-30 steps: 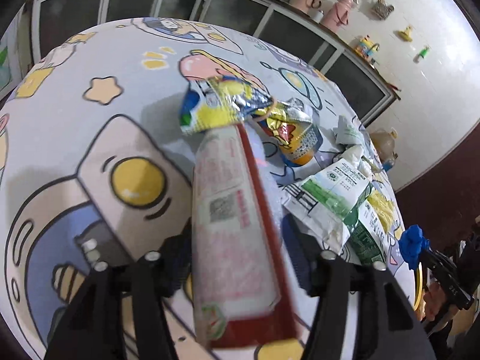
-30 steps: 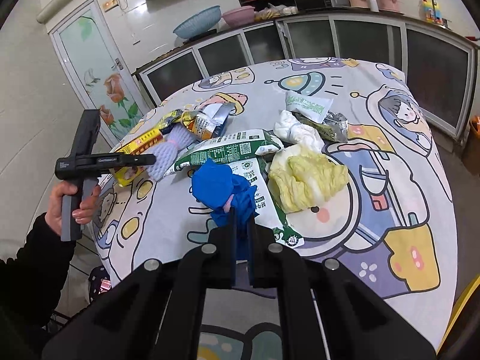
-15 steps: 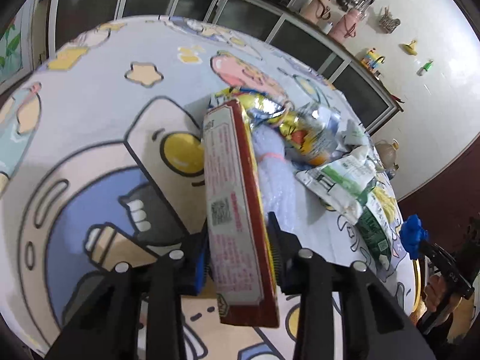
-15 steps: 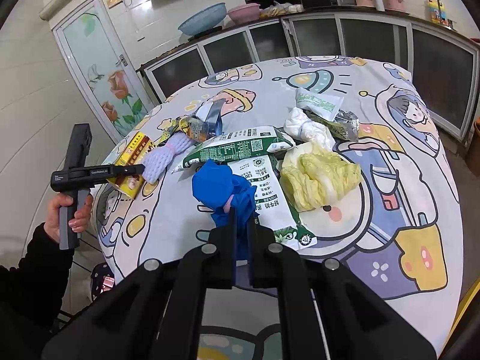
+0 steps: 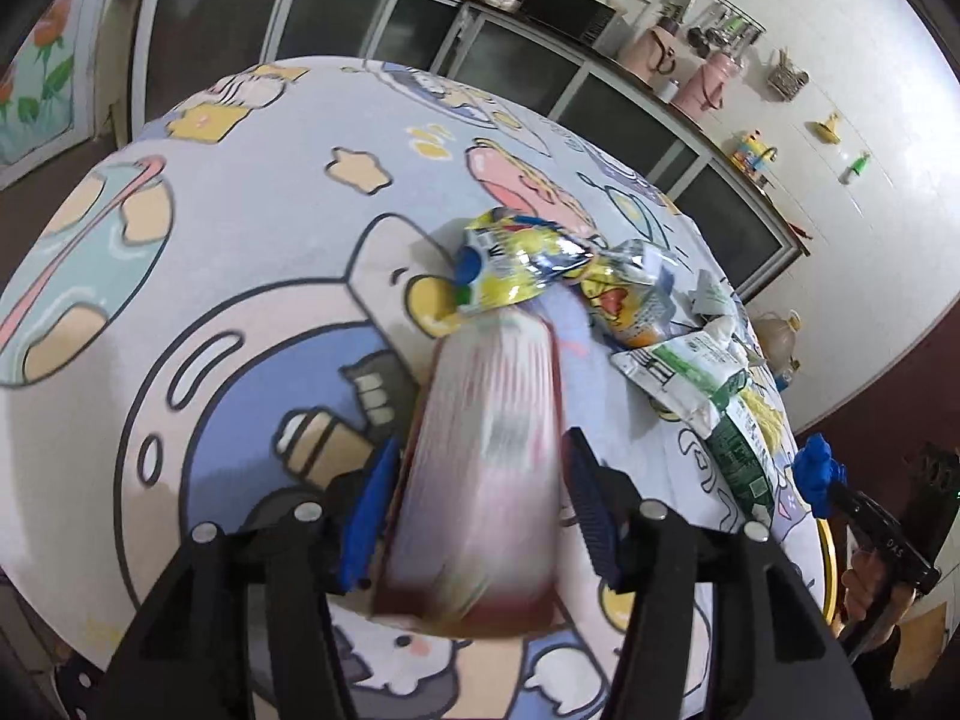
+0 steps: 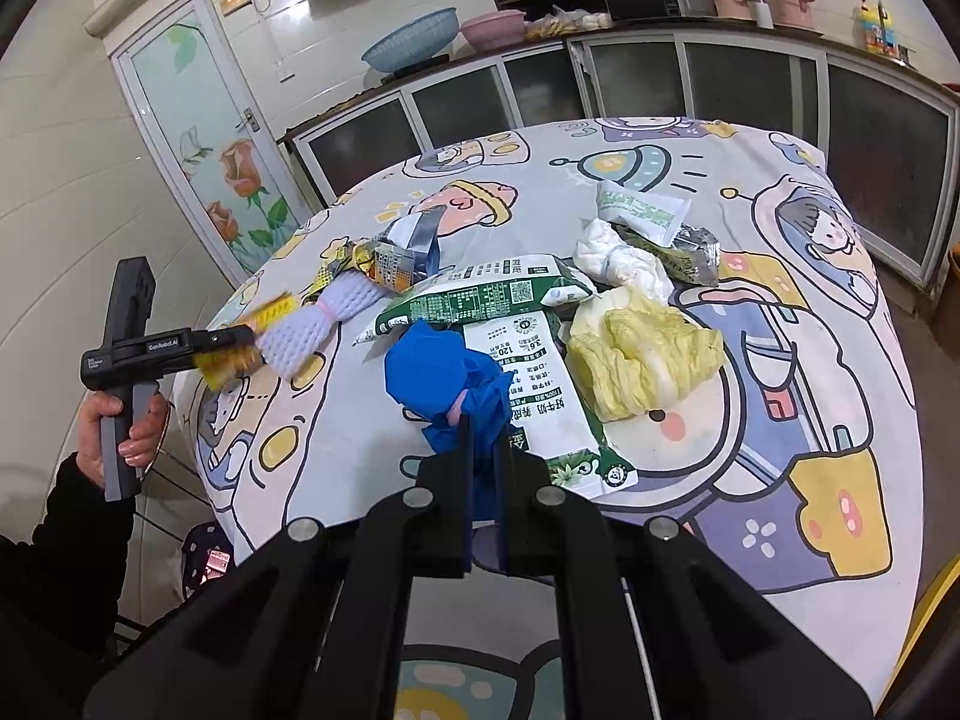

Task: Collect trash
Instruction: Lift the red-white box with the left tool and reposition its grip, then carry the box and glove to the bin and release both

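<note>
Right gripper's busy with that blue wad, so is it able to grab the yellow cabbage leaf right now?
Probably not: the right gripper is shut on the blue wad, though the cabbage leaf lies uncovered.

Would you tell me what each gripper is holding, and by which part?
The left gripper grips a red-edged carton across its near end. The right gripper pinches a blue bag by its bunched lower end.

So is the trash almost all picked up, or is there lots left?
Lots left. No bin shows, so nothing looks put away. In hand: the left gripper holds a red box, blurred, and the right gripper pinches a blue wad. On the table lie a green milk bag, cabbage leaves, a white net sleeve and snack wrappers.
</note>
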Motion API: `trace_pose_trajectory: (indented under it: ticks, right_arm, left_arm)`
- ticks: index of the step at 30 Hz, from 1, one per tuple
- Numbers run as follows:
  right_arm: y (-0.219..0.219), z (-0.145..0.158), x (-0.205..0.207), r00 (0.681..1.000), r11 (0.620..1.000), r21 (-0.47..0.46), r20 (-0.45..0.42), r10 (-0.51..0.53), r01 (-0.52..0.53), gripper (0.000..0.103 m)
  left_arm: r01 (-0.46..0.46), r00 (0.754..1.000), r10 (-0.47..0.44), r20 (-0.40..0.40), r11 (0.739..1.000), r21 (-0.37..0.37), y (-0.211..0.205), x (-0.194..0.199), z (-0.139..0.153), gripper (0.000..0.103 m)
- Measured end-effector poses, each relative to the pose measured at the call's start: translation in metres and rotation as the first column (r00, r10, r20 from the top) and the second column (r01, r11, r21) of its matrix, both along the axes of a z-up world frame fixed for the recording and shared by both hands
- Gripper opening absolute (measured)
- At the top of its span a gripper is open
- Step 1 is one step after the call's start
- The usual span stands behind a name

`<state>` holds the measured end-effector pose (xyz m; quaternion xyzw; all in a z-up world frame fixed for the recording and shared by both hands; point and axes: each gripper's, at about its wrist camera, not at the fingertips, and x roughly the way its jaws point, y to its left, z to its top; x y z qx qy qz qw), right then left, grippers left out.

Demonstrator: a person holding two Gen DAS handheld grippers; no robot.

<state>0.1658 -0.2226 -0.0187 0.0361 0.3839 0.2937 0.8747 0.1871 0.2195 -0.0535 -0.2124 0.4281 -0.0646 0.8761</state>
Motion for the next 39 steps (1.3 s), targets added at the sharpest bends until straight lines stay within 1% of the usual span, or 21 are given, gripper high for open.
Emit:
trace_pose_trajectory:
  ticks: [2, 4, 5, 6, 7, 8, 10, 13, 17, 20, 23, 25, 27, 29, 31, 32, 33, 35, 36, 38, 39]
  right_arm:
    - [0.000, 0.001, -0.001, 1.000, 1.000, 0.001, 0.001, 0.000, 0.000, 0.006]
    - [0.002, 0.001, -0.001, 1.000, 1.000, -0.001, 0.002, 0.000, 0.000, 0.006]
    - [0.001, 0.001, -0.001, 1.000, 1.000, 0.000, 0.001, 0.000, 0.000, 0.006]
    - [0.001, 0.001, -0.001, 1.000, 1.000, 0.001, 0.001, 0.001, -0.001, 0.006]
    - [0.002, 0.001, -0.001, 1.000, 1.000, 0.003, 0.001, -0.001, 0.001, 0.006]
    - [0.001, 0.002, -0.002, 1.000, 1.000, 0.005, 0.001, -0.003, 0.003, 0.006]
    - [0.000, 0.003, -0.003, 1.000, 1.000, 0.012, 0.001, -0.003, 0.003, 0.006]
    - [-0.002, 0.007, -0.007, 1.000, 1.000, 0.012, 0.015, -0.004, 0.004, 0.006]
    - [-0.012, 0.014, -0.013, 0.999, 0.999, 0.026, 0.036, -0.023, 0.022, 0.006]
    - [-0.024, 0.019, -0.016, 0.998, 0.998, 0.048, 0.044, -0.044, 0.042, 0.006]
    - [-0.040, 0.022, -0.023, 0.995, 0.995, 0.065, 0.055, -0.078, 0.074, 0.006]
    - [-0.055, 0.024, -0.030, 0.992, 0.992, 0.076, 0.059, -0.109, 0.104, 0.006]
    - [-0.078, 0.024, -0.039, 0.985, 0.984, 0.091, 0.059, -0.159, 0.154, 0.006]
    - [-0.100, 0.025, -0.047, 0.976, 0.974, 0.097, 0.060, -0.210, 0.204, 0.006]
    - [-0.134, 0.024, -0.061, 0.955, 0.954, 0.101, 0.061, -0.289, 0.282, 0.006]
    - [-0.151, 0.025, -0.069, 0.940, 0.940, 0.101, 0.063, -0.334, 0.327, 0.006]
    - [-0.165, 0.025, -0.076, 0.928, 0.928, 0.099, 0.064, -0.367, 0.360, 0.006]
    - [-0.200, 0.024, -0.095, 0.888, 0.889, 0.095, 0.066, -0.455, 0.449, 0.006]
    - [-0.212, 0.023, -0.102, 0.871, 0.872, 0.090, 0.069, -0.487, 0.480, 0.006]
    - [-0.241, 0.021, -0.119, 0.821, 0.824, 0.068, 0.080, -0.566, 0.562, 0.006]
    - [-0.257, 0.019, -0.127, 0.794, 0.797, 0.061, 0.077, -0.604, 0.600, 0.006]
  left_arm:
    - [-0.009, 1.000, 0.009, -0.009, 1.000, -0.006, 0.004, -0.001, -0.005, 0.051]
    - [-0.009, 1.000, 0.009, -0.013, 1.000, -0.015, 0.006, -0.001, -0.009, 0.046]
    - [-0.008, 1.000, 0.007, -0.011, 1.000, -0.010, 0.005, 0.000, -0.009, 0.044]
    - [-0.008, 1.000, 0.008, -0.006, 1.000, 0.014, 0.002, 0.000, -0.008, 0.041]
    - [-0.012, 1.000, 0.012, 0.000, 1.000, 0.028, 0.002, 0.000, -0.008, 0.036]
    - [-0.020, 1.000, 0.019, 0.011, 0.999, 0.042, 0.001, -0.001, -0.006, 0.034]
    - [-0.026, 0.999, 0.025, 0.026, 0.999, 0.042, 0.002, -0.001, -0.001, 0.028]
    - [-0.032, 0.998, 0.031, 0.048, 0.999, 0.016, 0.008, -0.003, 0.009, 0.025]
    - [-0.021, 0.995, 0.017, 0.102, 0.999, 0.039, 0.003, -0.012, 0.033, 0.025]
    - [0.015, 0.991, -0.021, 0.129, 0.999, 0.044, -0.013, -0.013, 0.051, 0.025]
    - [0.090, 0.984, -0.099, 0.151, 0.994, 0.064, -0.042, -0.011, 0.066, 0.025]
    - [0.158, 0.972, -0.166, 0.163, 0.985, 0.064, -0.069, -0.005, 0.075, 0.025]
    - [0.232, 0.956, -0.238, 0.172, 0.971, 0.055, -0.099, 0.003, 0.082, 0.025]
    - [0.290, 0.938, -0.297, 0.179, 0.955, 0.065, -0.130, 0.009, 0.086, 0.025]
    - [0.383, 0.901, -0.390, 0.190, 0.921, 0.071, -0.174, 0.016, 0.092, 0.025]
    - [0.413, 0.888, -0.419, 0.190, 0.908, 0.075, -0.189, 0.018, 0.093, 0.025]
    - [0.466, 0.860, -0.473, 0.190, 0.881, 0.081, -0.217, 0.022, 0.095, 0.025]
    - [0.529, 0.824, -0.534, 0.191, 0.845, 0.082, -0.254, 0.026, 0.097, 0.025]
    - [0.581, 0.788, -0.585, 0.193, 0.810, 0.081, -0.284, 0.028, 0.099, 0.025]
    - [0.635, 0.745, -0.637, 0.196, 0.768, 0.086, -0.320, 0.029, 0.100, 0.025]
    - [0.670, 0.715, -0.671, 0.196, 0.738, 0.083, -0.345, 0.030, 0.100, 0.025]
